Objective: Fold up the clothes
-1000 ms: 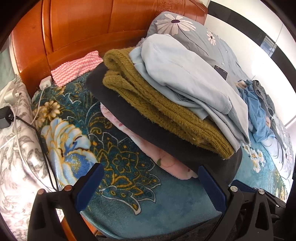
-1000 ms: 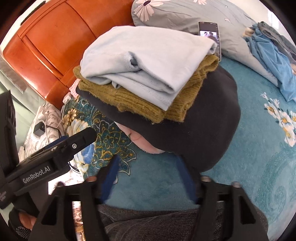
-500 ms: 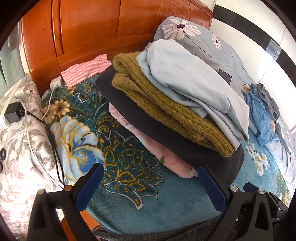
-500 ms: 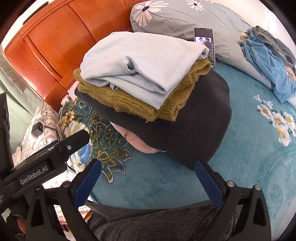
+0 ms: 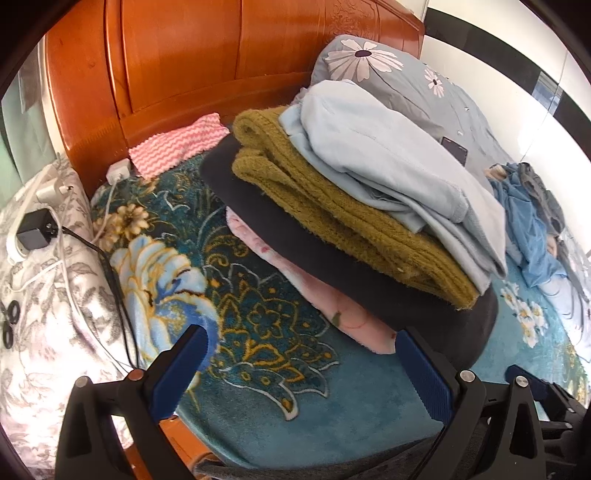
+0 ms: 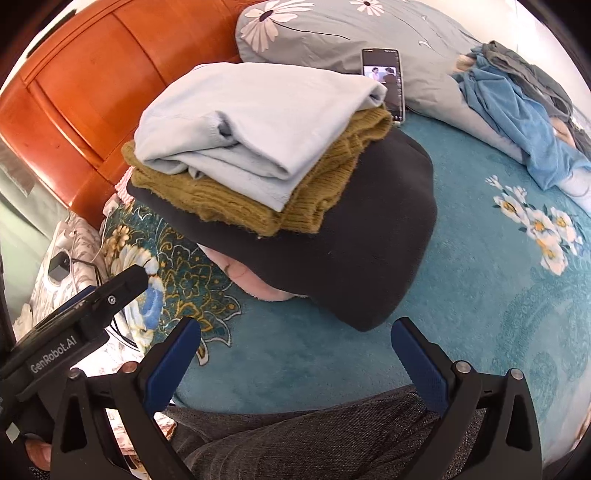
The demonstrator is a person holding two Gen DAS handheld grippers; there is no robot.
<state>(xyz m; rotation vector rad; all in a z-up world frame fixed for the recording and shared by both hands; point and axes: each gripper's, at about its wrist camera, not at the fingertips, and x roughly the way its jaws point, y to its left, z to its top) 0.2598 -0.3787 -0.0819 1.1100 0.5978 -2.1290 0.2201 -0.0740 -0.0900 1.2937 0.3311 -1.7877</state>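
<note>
**Both grippers are letting go beside the folded pile**

In the left wrist view, the left gripper (image 5: 299, 363) is hanging with its blue jaws spread wide and nothing between them. Just past it, a pile of folded clothes is sitting on the teal flowered bed blanket (image 5: 258, 406). A pale blue folded top (image 5: 388, 155) is lying on the very top. Under it is a mustard yellow knitted sweater (image 5: 332, 206), then a wide black garment (image 5: 369, 288), then a soft pink one (image 5: 332, 306) peeking out at the bottom. The orange wooden headboard (image 5: 184, 66) is standing far behind. A pink zigzag cloth (image 5: 177, 144) is lying near it on the left. Far to the right, a heap of loose blue and grey clothes (image 5: 524, 206) is waiting.

In the right wrist view, the right gripper (image 6: 295, 350) is also wide apart and gripping nothing. The pile is sitting just beyond its tips, and the black garment's near corner is poking toward the gap without touching the jaws. A black phone (image 6: 384, 81) is leaning on the grey flowered pillow (image 6: 332, 33) behind the pile. The loose heap is lying far right.

It looks like one folded piece is now stacked and this step is ending. Next, the grippers probably need to go right to the loose heap, pick one piece by its edge, and spread it flat on the bare blanket.
</note>
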